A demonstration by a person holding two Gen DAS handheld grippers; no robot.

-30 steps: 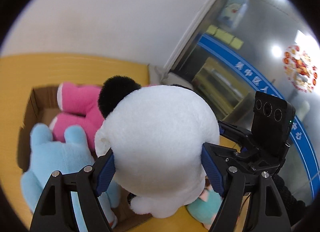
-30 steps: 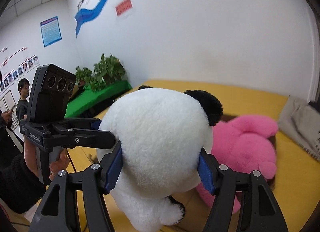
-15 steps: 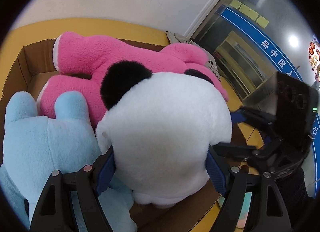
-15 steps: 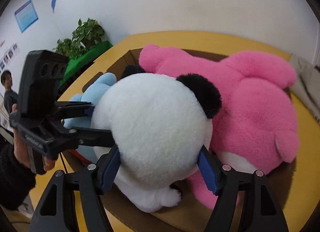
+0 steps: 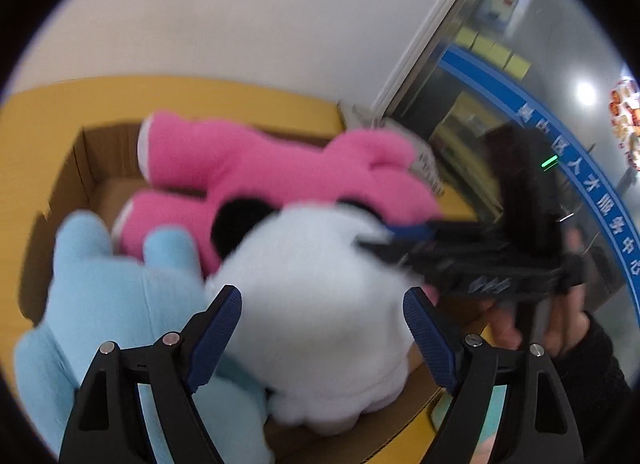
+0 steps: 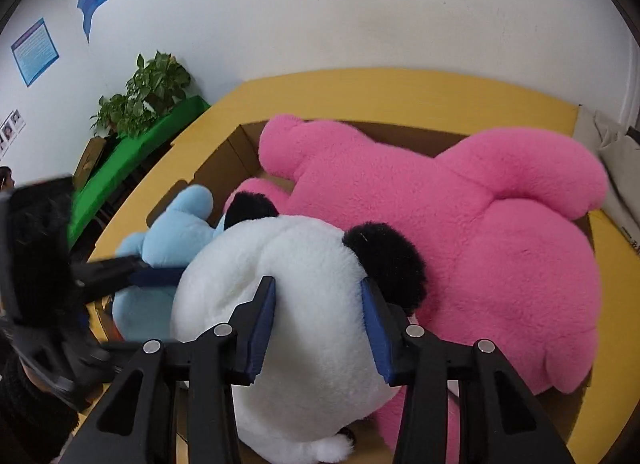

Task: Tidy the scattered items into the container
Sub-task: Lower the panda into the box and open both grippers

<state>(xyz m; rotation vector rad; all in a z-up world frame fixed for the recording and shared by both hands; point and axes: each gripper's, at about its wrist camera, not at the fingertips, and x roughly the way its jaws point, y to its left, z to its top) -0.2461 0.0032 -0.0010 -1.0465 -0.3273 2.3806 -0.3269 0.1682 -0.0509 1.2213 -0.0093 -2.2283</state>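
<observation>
Left claw [image 5: 322,298] is spread wide and its jaws have just been opening, with the white panda [image 5: 320,264] between them. That picture is blurry, so I cannot tell if the blue pads are touching the fur or have let go. Right claw [image 6: 318,286] has just been closing, and it pinches a smaller bunch of white fur on top of the panda's head, next to one black ear.

Now the panda sits low in the cardboard box [image 6: 224,167], at the near side. A big pink toy [image 6: 460,244] fills the far side and a blue toy [image 6: 172,232] lies on the other side of the panda. All three are squeezed close together.

My guess is that the step in hand is letting the panda go so that it stays in the box. To do it well, push the panda down and a little toward the middle first, because its bottom looks close to the near wall and it could roll back out. Then open both claws wide before lifting them. Lift straight back and slowly, so that no fur catches on a pad and pulls the panda up again. Keep the two claws from bumping, since they are very near each other.
</observation>
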